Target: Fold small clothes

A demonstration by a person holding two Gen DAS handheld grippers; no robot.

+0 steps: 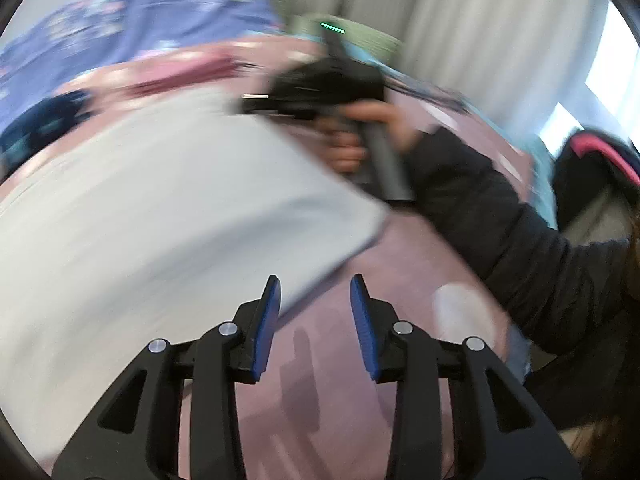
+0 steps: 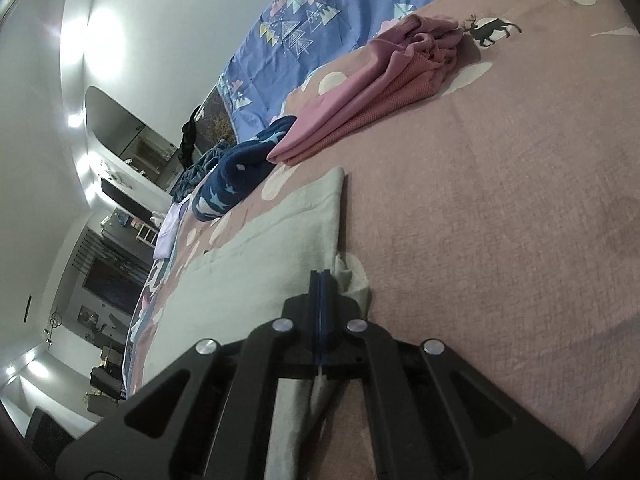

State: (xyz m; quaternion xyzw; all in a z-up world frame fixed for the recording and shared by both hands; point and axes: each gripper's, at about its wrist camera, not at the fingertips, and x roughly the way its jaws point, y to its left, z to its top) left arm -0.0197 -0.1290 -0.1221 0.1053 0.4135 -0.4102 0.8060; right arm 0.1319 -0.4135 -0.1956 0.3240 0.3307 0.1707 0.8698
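Bed under mauve cover with pale dots and deer print; blue quilt with triangle-tree pattern beyond. Pale grey garment lies flat on cover. Folded pink clothes and navy patterned piece further up bed. White curtains behind; dresser and mirror along far wall. No readable writing.

Left hand-held gripper: jaws part-open, nothing between, over garment edge. Right hand-held gripper: pinched tight on garment edge, person's hand on handle.
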